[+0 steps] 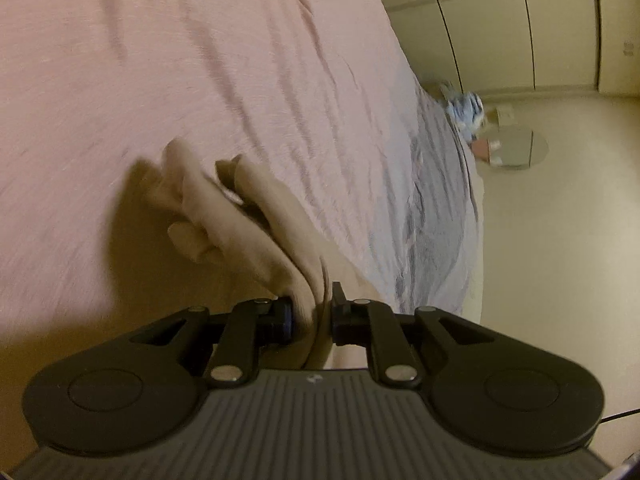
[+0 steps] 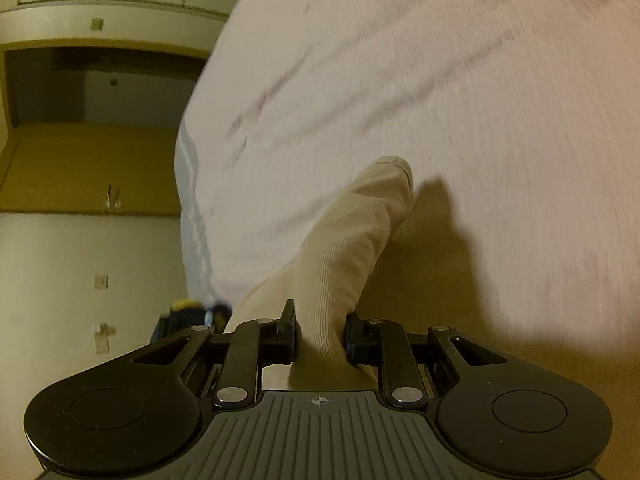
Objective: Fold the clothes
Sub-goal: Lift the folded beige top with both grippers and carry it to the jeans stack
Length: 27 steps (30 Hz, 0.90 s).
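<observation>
A cream ribbed garment [image 1: 240, 216] hangs bunched above the pink bedsheet [image 1: 160, 60] in the left wrist view, casting a shadow to its left. My left gripper [image 1: 312, 312] is shut on its gathered edge. In the right wrist view another part of the cream ribbed garment [image 2: 352, 240] runs forward as a narrow sleeve-like end over the pink bedsheet [image 2: 440, 80]. My right gripper [image 2: 320, 336] is shut on that fabric. Both views are motion-blurred.
The bed's edge runs along the right of the left wrist view, with cream floor beyond. A blue-white cloth heap [image 1: 466, 110] and a round mirror-like disc [image 1: 516, 146] lie on the floor near wardrobe doors [image 1: 520, 20]. A yellow-black object [image 2: 192, 312] shows by the bed edge.
</observation>
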{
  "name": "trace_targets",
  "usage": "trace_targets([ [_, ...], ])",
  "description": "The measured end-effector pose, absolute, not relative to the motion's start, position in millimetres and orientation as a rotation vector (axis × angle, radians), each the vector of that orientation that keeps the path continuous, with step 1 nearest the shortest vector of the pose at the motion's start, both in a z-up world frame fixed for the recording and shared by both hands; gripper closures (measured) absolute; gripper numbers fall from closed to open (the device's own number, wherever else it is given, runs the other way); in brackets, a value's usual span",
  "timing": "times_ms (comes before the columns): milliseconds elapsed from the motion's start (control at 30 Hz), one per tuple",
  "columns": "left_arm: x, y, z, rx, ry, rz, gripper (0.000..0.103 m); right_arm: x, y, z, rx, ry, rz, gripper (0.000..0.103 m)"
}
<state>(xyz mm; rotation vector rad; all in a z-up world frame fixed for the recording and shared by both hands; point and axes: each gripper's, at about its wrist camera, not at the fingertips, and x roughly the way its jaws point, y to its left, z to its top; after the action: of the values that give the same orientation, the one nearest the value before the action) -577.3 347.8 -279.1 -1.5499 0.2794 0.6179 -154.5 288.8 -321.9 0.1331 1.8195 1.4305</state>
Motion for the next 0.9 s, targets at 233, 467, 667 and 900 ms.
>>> trace_targets([
  [233, -648.2, 287.2, -228.0, -1.636, 0.162, 0.69, 0.091, -197.2, 256.7, -254.4, 0.03, 1.871, 1.473, 0.083],
  [467, -740.0, 301.1, -178.6, -1.574, 0.089, 0.711, 0.091, -276.0, 269.9, -197.7, 0.049, 1.836, 1.565, 0.083],
  [667, -854.1, 363.3, -139.2, -1.465, 0.084, 0.656, 0.091, -382.5, 292.3, -156.8, 0.173, 1.767, 1.63, 0.083],
  [900, -974.3, 466.5, -86.1, -1.328, 0.126, 0.663, 0.091, -517.3, 356.8, -116.2, 0.301, 1.701, 1.662, 0.083],
])
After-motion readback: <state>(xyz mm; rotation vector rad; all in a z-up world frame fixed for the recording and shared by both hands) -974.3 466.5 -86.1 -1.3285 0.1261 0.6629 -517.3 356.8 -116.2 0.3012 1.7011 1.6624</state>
